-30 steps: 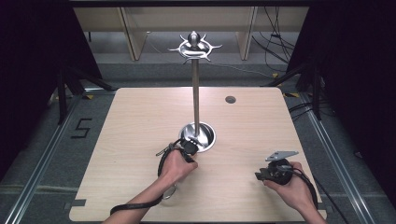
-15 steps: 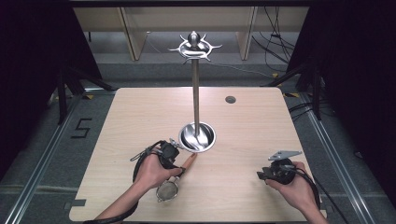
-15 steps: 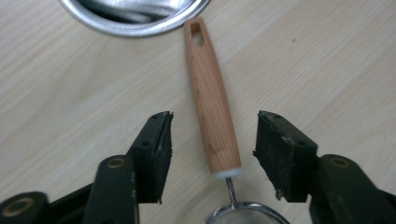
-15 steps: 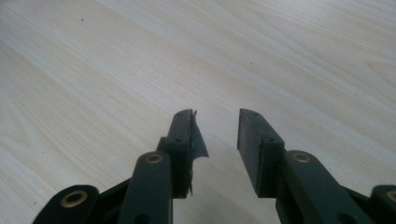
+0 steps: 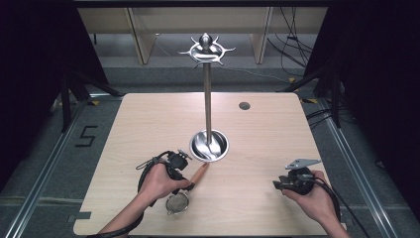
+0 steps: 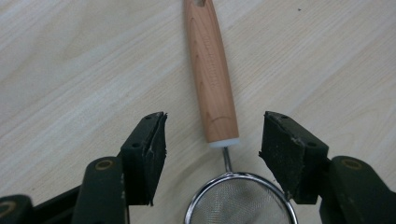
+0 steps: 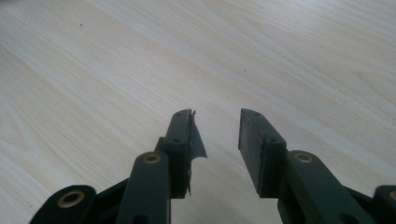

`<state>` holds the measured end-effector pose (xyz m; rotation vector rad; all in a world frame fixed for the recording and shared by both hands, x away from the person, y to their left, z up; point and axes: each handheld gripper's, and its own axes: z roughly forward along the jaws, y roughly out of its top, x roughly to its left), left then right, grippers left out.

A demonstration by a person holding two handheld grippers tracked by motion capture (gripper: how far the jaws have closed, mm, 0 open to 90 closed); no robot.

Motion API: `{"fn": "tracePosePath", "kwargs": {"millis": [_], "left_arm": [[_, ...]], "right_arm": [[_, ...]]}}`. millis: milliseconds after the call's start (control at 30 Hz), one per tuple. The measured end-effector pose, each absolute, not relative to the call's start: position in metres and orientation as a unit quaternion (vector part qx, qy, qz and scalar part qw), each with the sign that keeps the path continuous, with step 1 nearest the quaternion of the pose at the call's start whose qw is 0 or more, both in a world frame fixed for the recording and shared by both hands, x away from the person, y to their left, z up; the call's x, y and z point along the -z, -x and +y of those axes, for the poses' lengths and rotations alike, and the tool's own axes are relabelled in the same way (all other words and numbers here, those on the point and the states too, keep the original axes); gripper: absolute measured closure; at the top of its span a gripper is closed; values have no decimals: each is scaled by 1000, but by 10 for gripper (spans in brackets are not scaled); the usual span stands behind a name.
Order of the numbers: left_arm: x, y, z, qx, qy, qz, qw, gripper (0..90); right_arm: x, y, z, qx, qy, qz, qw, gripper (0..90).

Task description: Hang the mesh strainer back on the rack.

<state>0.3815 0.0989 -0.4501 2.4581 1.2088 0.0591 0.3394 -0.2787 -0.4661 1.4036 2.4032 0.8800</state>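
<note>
— Where's the strainer point(image 5: 178, 202)?

— Flat on the table point(image 5: 277, 124) near its front edge, wooden handle point(image 6: 210, 79) pointing at the steel stand point(image 5: 209, 147). The left gripper point(image 6: 212, 135) has just been opening; its jaws straddle the handle's lower end, touching nothing.

— Tricky to lift?

— Probably light; the mesh would dent. I'd pinch the stiff handle mid-length.

— The right gripper point(image 7: 215, 116)?

— Partly open, empty, over bare table.
</note>
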Motion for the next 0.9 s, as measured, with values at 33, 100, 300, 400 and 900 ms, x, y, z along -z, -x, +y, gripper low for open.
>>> {"fn": "tracePosePath", "kwargs": {"millis": [33, 100, 300, 400, 900], "left_arm": [[450, -381, 96, -16, -872, 447, 197, 394], [449, -385, 95, -20, -880, 435, 187, 394], [456, -390, 88, 7, -879, 451, 158, 400], [460, -391, 85, 17, -879, 453, 145, 414], [478, -395, 69, 24, -891, 443, 95, 515]], "right_arm": [[463, -340, -283, -285, -467, 830, 109, 654], [463, -340, -282, -285, -475, 826, 104, 652], [462, -340, -282, -286, -473, 826, 112, 647], [462, -340, -279, -284, -478, 824, 106, 645], [464, -341, -279, -281, -469, 831, 103, 633]]}}
